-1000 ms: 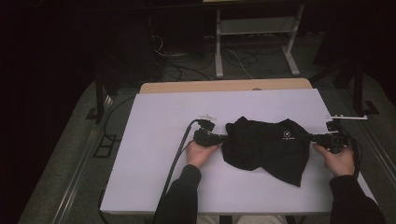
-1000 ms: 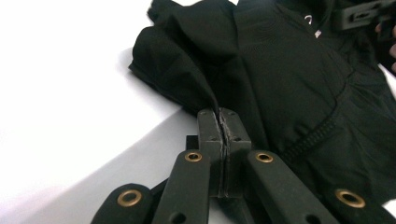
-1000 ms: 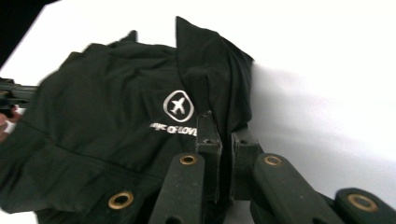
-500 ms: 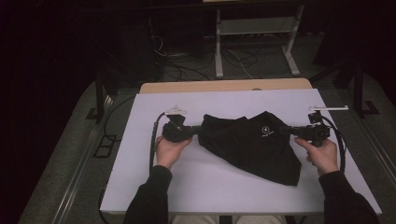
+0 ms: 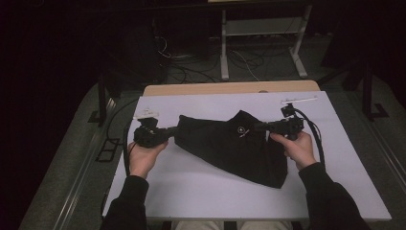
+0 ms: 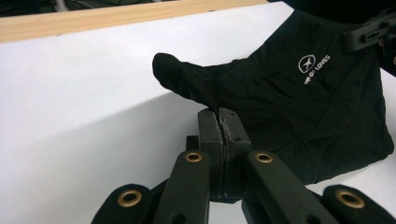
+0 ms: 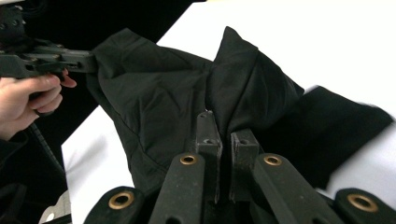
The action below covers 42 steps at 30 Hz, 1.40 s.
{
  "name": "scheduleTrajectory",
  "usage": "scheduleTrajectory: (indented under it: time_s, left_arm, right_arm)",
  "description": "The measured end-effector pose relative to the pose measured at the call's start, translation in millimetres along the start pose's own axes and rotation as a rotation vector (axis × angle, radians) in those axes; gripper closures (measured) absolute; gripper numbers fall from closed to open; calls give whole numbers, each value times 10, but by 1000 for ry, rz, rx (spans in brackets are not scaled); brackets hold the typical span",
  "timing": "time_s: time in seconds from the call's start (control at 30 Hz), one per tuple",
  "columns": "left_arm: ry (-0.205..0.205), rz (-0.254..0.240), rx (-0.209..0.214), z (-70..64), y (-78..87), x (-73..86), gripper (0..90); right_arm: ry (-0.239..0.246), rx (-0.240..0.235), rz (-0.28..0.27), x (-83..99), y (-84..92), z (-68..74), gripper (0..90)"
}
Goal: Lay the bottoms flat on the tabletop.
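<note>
Left gripper is clamped on one corner of the black garment, and the right gripper is pinching the opposite edge, so the cloth hangs stretched between the two. Its lower part drapes onto the white table, white logo facing up near the right gripper.

**Arm and Gripper Position**

Both forearms, in dark sleeves, enter from the bottom of the high view. The left hand grasps the left gripper, which points toward the right. The right hand grasps the right gripper, which points toward the left. Both sets of fingers are pressed together. The two grippers are held well apart.
</note>
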State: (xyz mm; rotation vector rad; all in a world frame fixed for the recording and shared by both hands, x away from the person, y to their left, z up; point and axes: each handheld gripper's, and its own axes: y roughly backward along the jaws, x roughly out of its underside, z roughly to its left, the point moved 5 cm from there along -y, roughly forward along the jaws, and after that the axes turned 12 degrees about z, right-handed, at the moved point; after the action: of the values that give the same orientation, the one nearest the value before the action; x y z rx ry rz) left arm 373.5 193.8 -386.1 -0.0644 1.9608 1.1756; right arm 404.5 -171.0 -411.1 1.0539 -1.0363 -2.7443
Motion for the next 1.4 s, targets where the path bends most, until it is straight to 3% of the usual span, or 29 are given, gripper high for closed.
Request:
scheduleTrajectory:
  time_s: [0.43,0.6,0.67,0.8,0.83,0.93,1.03,1.07,1.17,1.2,1.23,1.27,1.3,1.33,1.4]
  left_arm:
    - [87,-50,-69,191,509,367,882]
    - [87,-61,-62,173,477,338,881]
    - [81,-68,-45,136,424,276,881]
    - [42,-77,-1,-36,249,57,881]
    - [10,-77,25,-173,135,-78,881]
    - [-47,-60,52,-382,-104,-277,880]
    - [-69,-42,63,-480,-325,-381,880]
    - [-69,-26,78,-530,-579,-445,880]
    - [-34,-1,112,-551,-952,-454,874]
    - [-34,-1,112,-551,-952,-454,870]
    - [-20,32,101,-530,-1157,-416,855]
    - [-20,32,101,-530,-1157,-416,826]
    - [0,53,114,-488,-1295,-366,804]
    - [0,53,114,-488,-1295,-366,762]
    - [32,55,110,-434,-1370,-321,664]
  right_arm:
    - [103,-90,88,-253,-479,432,847]
    - [117,-77,93,-244,-431,431,847]
    - [114,-51,88,-216,-326,361,847]
    - [50,18,44,-54,76,36,847]
    - [30,31,33,1,156,-43,846]
    - [-46,66,1,206,348,-329,846]
    - [-113,99,-1,375,423,-553,846]
    - [-186,135,8,531,469,-778,847]
    - [-256,195,12,666,559,-1013,847]
    - [-256,195,12,666,559,-1013,847]
    - [-301,201,1,737,614,-1111,847]
    - [-314,207,3,771,634,-1142,846]
    - [-324,214,7,801,650,-1163,847]
    - [-324,214,7,801,650,-1163,847]
    - [-336,261,27,872,696,-1191,847]
